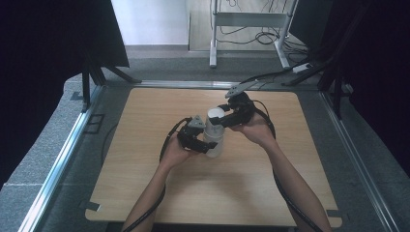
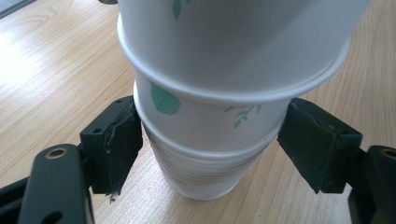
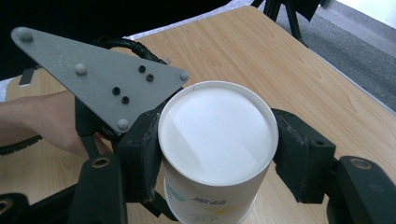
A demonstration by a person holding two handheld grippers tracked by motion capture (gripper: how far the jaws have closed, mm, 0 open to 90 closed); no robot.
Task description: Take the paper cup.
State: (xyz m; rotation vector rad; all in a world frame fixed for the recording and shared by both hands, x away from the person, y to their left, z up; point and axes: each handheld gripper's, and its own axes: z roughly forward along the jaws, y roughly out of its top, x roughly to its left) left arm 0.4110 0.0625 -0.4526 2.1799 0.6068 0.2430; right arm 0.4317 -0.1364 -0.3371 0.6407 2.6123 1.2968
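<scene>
White paper cups (image 1: pixel 213 137), printed with small green leaves, stand upside down as a nested stack near the middle of the worktop (image 1: pixel 145 145), between the two hands. The left hand-held gripper (image 1: pixel 202 144) meets the stack low down: in the left gripper view its two black jaws flank the lower cups (image 2: pixel 205 154), the left pad (image 2: pixel 122 140) touching the wall just under a rolled rim and the right pad (image 2: pixel 313 140) at the opposite rim, so this hand-held gripper grasps the lower part of the stack. The right hand-held gripper (image 1: pixel 223 115) comes in from the far side and higher up; in the right gripper view its jaws are clamped on either side of the topmost cup (image 3: pixel 217 140) just below its flat round base, which faces the camera. Its jaws have just been closing, with that cup between them, and they now press on it. The cups are smooth and slightly tapered, each ending in a thin rolled rim; the lowest ones show fine, close ridges where many rims crowd together. The gripper pads are matt black blocks, the left one frayed at its edge. A grey three-cornered plate (image 3: pixel 100 77) studded with small knobs sits on the left hand-held gripper. The worktop is pale wood-grain board with a smooth face.
</scene>
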